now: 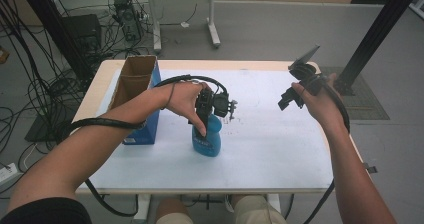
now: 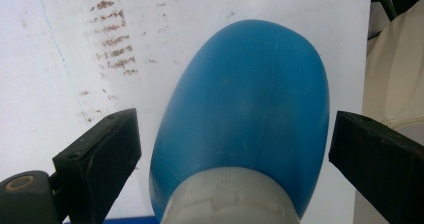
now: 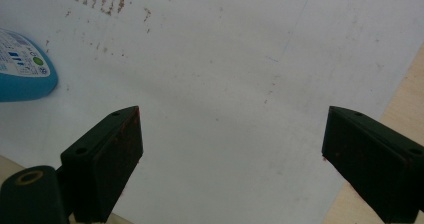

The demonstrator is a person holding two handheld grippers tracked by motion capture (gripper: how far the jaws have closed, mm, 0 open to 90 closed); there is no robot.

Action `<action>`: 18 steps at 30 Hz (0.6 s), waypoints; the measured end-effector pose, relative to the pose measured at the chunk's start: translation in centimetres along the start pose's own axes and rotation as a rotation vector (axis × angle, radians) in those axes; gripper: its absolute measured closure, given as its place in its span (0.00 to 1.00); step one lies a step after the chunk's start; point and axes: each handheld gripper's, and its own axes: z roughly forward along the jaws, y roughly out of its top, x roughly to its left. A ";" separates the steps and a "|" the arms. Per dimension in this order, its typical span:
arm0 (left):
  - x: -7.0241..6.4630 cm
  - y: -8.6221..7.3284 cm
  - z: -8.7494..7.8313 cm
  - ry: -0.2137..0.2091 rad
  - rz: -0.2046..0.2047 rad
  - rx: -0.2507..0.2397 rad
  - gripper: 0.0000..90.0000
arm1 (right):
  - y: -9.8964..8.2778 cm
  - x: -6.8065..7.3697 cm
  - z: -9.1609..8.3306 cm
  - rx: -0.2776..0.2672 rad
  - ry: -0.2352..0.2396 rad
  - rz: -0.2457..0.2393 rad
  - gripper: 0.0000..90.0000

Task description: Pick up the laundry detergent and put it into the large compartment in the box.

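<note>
While the bottle (image 1: pixel 207 139) stands upright on the white sheet (image 1: pixel 270 134) near the table's middle, just right of the box (image 1: pixel 136 96), the left gripper (image 1: pixel 215 106) hangs right over its top. The left gripper view looks down the blue body (image 2: pixel 250 109) to a grey cap (image 2: pixel 230 199) at the bottom edge, with both jaws spread wide on either side and not touching it; the high view hides this gap behind the hand. The right gripper (image 1: pixel 290 98) is held up above the far right part of the sheet, well apart from the bottle. In the right gripper view its jaws stand wide apart over bare sheet, and the bottle's label (image 3: pixel 22 59) shows at the left edge, which the left gripper view misses.

The sheet carries brownish smudges (image 2: pixel 114 49) beside the bottle. It covers a pale wooden table (image 1: pixel 105 71). Beyond lie grey floor, tangled cables (image 1: pixel 30 84) at the left, another table's legs (image 1: pixel 212 24) at the far side, and a black frame post (image 1: pixel 380 29) at the right.
</note>
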 end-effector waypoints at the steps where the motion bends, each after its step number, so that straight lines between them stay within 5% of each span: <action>1: 0.0 0.0 0.0 0.001 0.000 0.001 0.07 | 0.1 0.0 0.0 0.002 0.003 0.001 0.11; 18: 0.1 0.0 0.4 0.004 0.003 0.002 0.08 | -0.1 -0.2 0.1 0.003 0.002 0.004 0.11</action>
